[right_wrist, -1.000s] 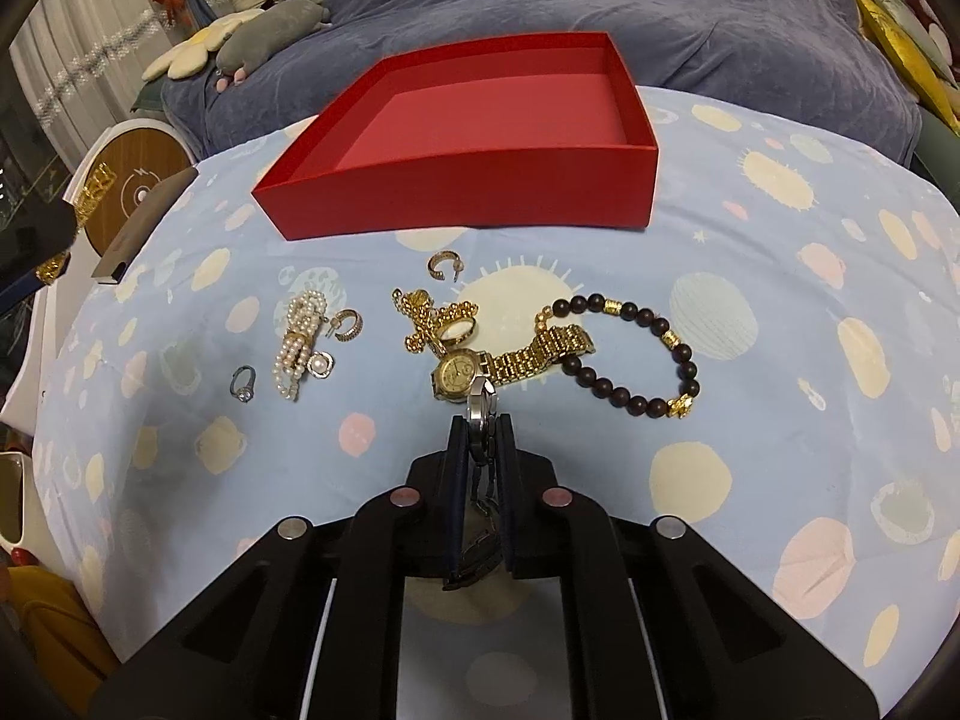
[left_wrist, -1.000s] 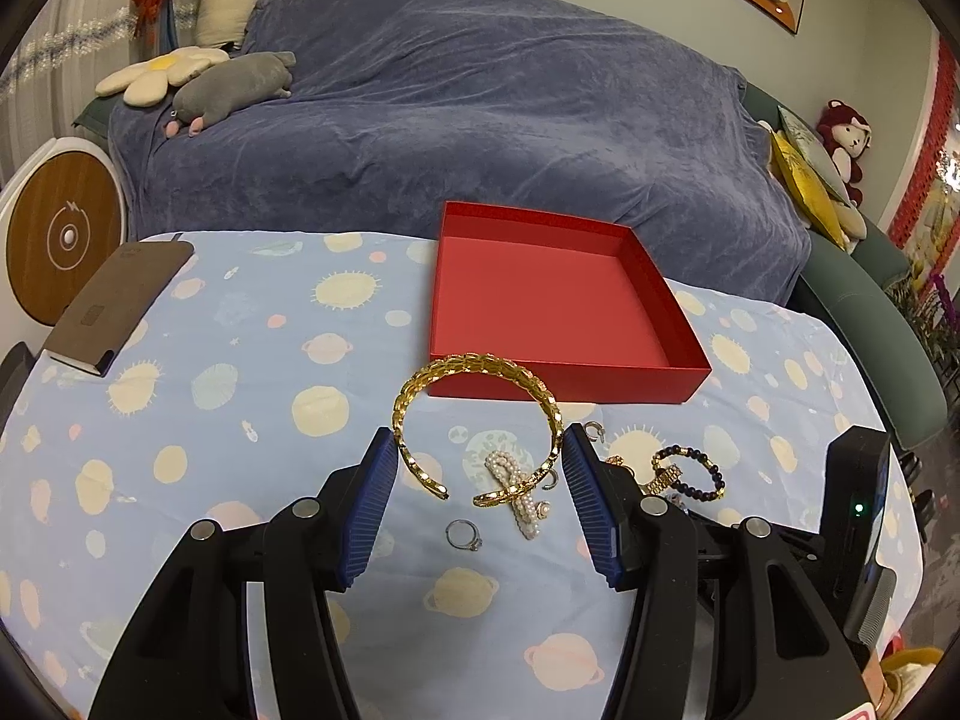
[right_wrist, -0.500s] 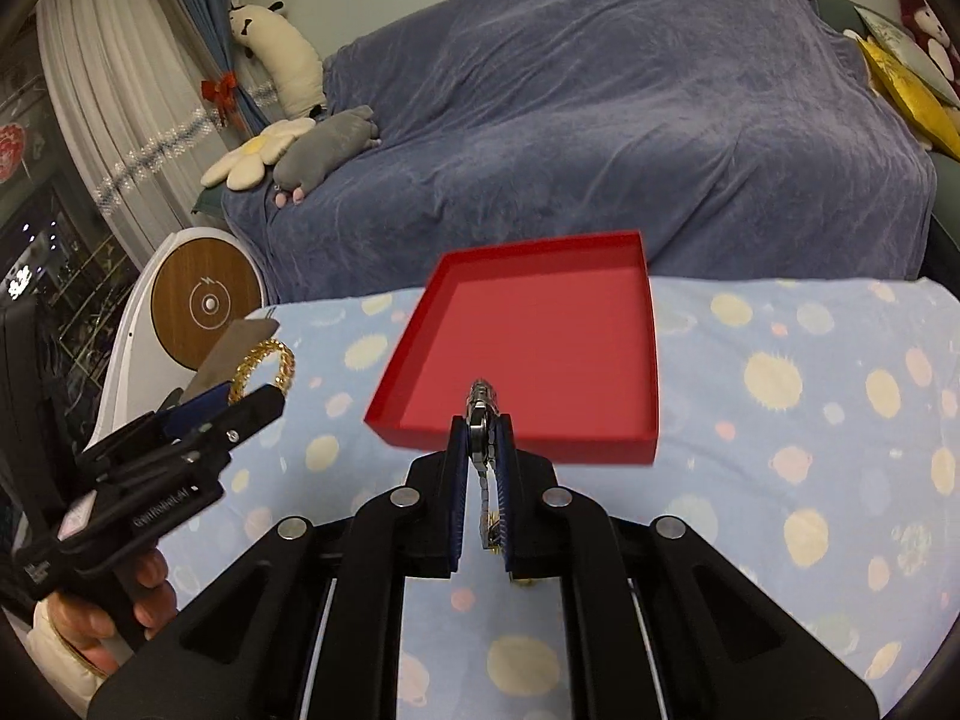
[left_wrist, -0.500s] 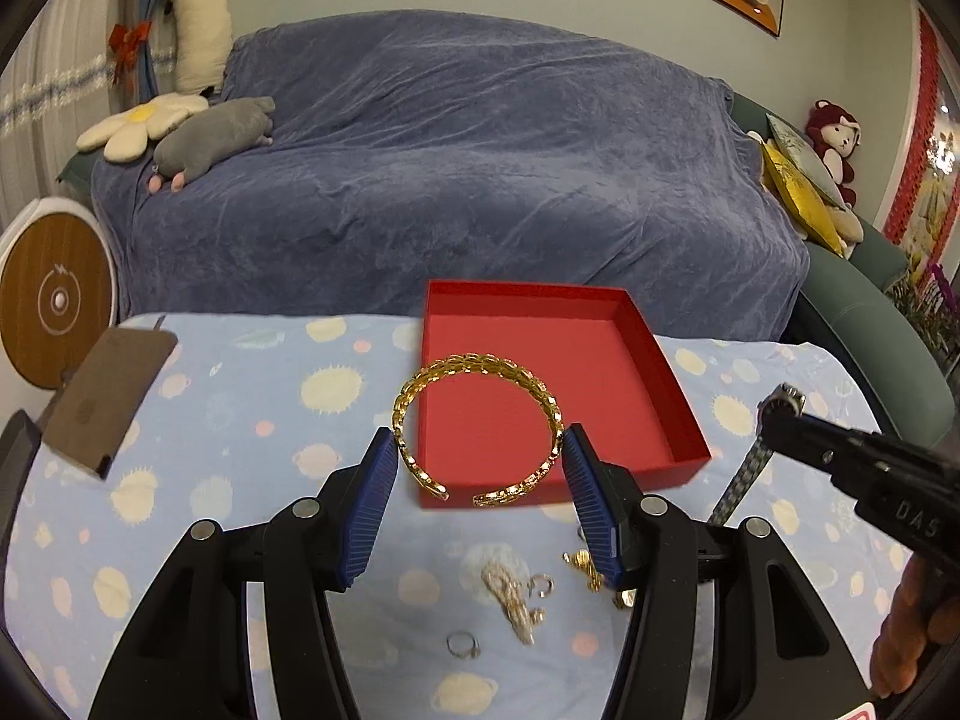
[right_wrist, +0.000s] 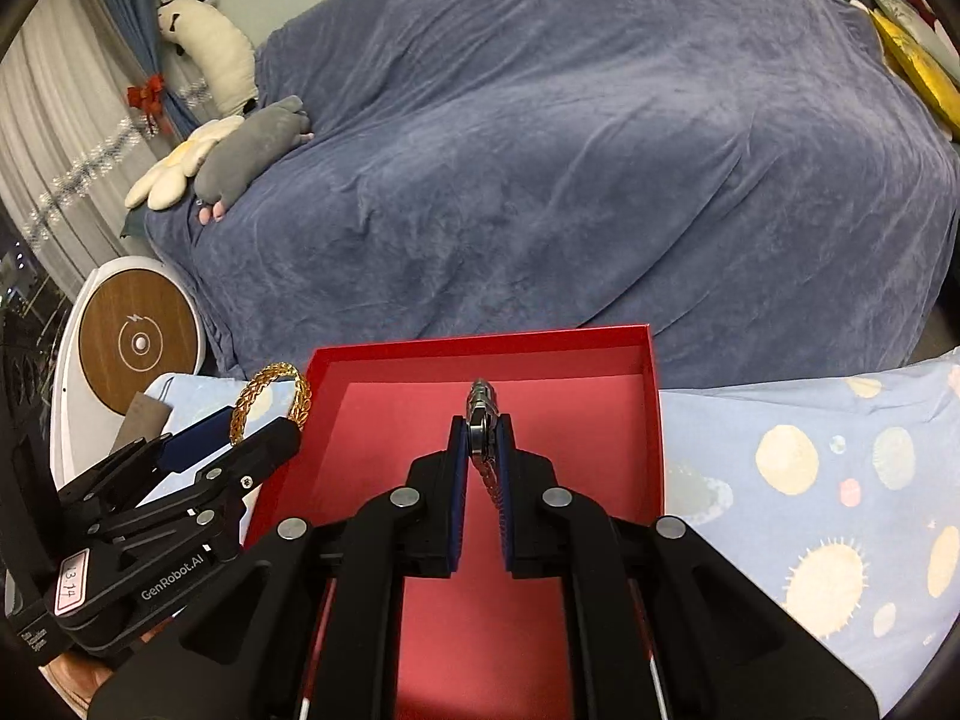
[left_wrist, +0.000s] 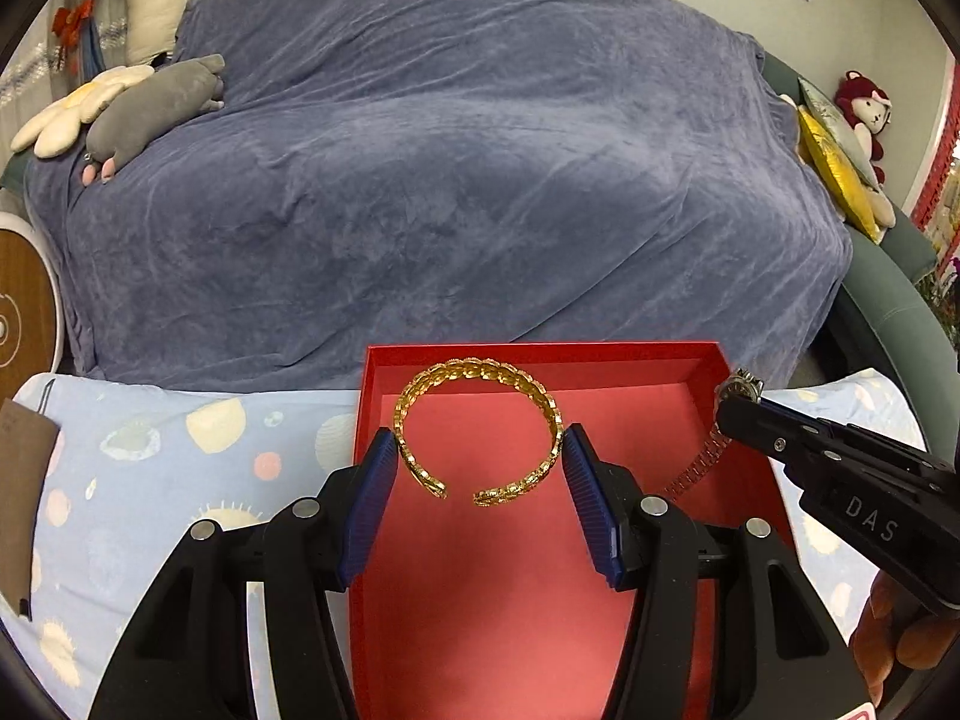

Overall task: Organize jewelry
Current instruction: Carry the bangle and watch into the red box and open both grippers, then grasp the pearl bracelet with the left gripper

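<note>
My left gripper (left_wrist: 479, 461) is shut on a gold open cuff bracelet (left_wrist: 480, 384) and holds it above the red box (left_wrist: 540, 354). My right gripper (right_wrist: 481, 444) is shut on a gold watch (right_wrist: 480, 405), whose band hangs down between the fingers, also above the red box (right_wrist: 480, 345). In the left wrist view the right gripper (left_wrist: 741, 399) comes in from the right with the watch (left_wrist: 741, 385) over the box's right side. In the right wrist view the left gripper (right_wrist: 258, 429) with the bracelet (right_wrist: 270, 390) stands at the box's left edge.
The box sits on a light blue tablecloth (right_wrist: 810, 450) with sun and planet prints. A sofa under a blue-grey cover (left_wrist: 450, 150) stands right behind the table. A brown notebook (left_wrist: 21, 492) lies at the table's left. A round wooden-faced device (right_wrist: 138, 342) stands at the left.
Both grippers have risen from the table and moved forward over the red box, carrying the bracelet and the watch. The loose jewelry on the cloth has dropped out of view.
</note>
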The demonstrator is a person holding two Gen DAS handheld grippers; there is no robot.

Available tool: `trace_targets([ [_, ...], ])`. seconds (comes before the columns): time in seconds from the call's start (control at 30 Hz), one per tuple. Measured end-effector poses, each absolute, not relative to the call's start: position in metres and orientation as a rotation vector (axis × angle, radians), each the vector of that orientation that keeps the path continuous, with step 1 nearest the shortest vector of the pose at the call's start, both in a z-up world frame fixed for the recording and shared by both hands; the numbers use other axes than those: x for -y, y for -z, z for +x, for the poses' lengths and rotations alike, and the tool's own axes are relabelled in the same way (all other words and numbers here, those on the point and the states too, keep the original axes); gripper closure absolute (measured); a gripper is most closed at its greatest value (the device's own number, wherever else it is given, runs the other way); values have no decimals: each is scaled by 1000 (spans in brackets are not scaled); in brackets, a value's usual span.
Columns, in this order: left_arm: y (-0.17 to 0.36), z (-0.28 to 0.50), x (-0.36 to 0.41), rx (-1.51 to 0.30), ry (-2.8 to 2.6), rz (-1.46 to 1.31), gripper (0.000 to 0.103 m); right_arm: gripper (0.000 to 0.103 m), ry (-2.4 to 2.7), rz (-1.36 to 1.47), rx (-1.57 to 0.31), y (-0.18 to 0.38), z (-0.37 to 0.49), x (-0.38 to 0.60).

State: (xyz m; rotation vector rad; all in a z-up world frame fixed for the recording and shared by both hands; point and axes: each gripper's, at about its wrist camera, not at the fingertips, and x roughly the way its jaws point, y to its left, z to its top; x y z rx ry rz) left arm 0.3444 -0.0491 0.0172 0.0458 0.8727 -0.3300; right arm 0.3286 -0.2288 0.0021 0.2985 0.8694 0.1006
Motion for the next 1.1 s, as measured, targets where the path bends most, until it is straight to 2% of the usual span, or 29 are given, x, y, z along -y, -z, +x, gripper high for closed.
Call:
trace_targets([
  [0.27, 18, 381, 57, -937, 312, 83, 53, 93, -6, 217, -911, 29, 355, 234],
  [0.47, 7, 377, 46, -896, 290, 40, 51, 82, -10, 234, -820, 9, 326, 244],
  [0.53, -6, 363, 35, -881, 298, 15, 51, 81, -27, 229, -799, -5, 305, 246],
  [0.6, -21, 342, 22, -867, 291, -13, 41, 71, -46, 212, -775, -21, 279, 242],
  [0.63, -29, 328, 16, -858, 284, -28, 40, 67, -56, 205, -767, -29, 264, 239],
  [0.9, -56, 212, -27, -844, 219, -44, 33, 66, -130, 218, -779, -66, 146, 215],
  [0.97, -51, 187, -29, -882, 225, -23, 32, 62, -126, 194, -756, -68, 121, 205],
  [1.0, -48, 176, -32, -885, 225, -29, 32, 56, -129, 191, -753, -66, 110, 201],
  [1.1, -32, 149, -35, -923, 225, -48, 32, 55, -116, 185, -759, -53, 84, 193],
])
